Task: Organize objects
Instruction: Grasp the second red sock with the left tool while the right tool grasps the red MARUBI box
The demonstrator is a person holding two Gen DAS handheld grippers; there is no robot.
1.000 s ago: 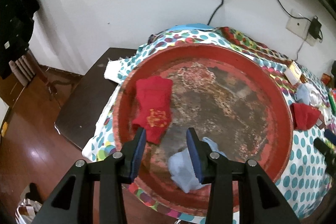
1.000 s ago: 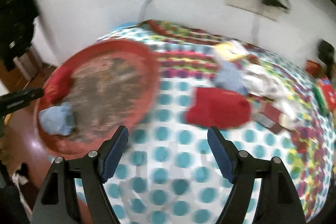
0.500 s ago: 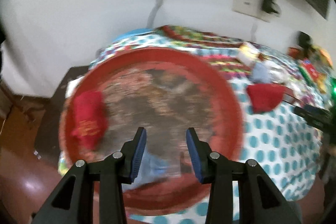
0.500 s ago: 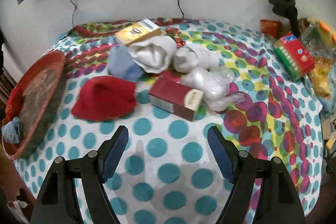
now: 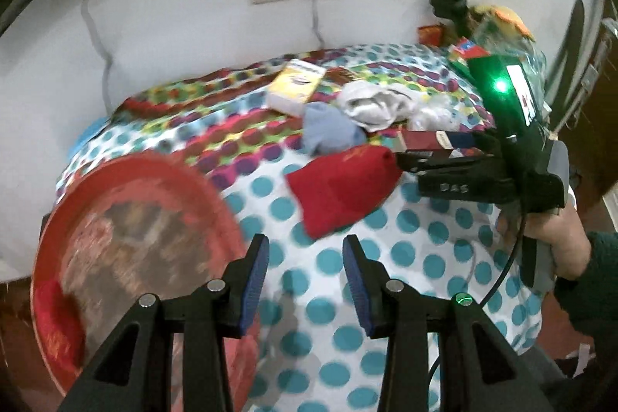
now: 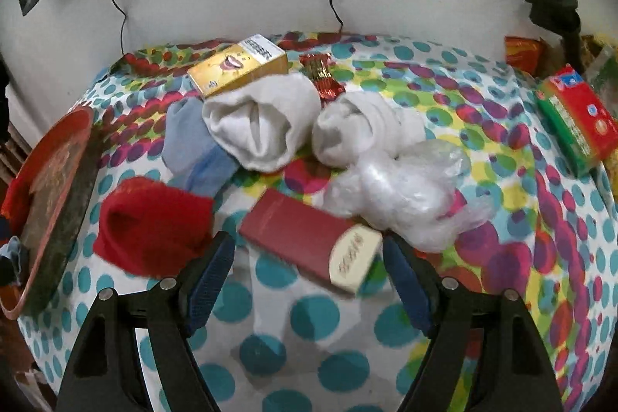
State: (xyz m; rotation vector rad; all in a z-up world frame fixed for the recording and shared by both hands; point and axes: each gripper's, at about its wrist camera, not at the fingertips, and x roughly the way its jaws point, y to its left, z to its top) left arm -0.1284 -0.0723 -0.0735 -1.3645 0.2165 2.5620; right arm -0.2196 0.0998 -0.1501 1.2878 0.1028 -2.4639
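Right gripper (image 6: 307, 275), fingers apart and empty, straddles the maroon box (image 6: 309, 244): lower squarely, clamp its long sides; left gripper (image 5: 305, 286) idle, fingers apart.

Red sock (image 6: 150, 226) lies crumpled on the dotted surface (image 6: 309, 315), touching the blue sock (image 6: 193, 149). Red tray (image 5: 127, 257) at left, seemingly holding another red sock (image 5: 58, 327); blurred.

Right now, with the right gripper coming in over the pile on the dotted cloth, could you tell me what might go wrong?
The right gripper is open over the dark red box, with one finger by the red sock; it may snag both. The crumpled plastic bag touches the box and could be dragged. The red tray overhangs the table edge and might tip.
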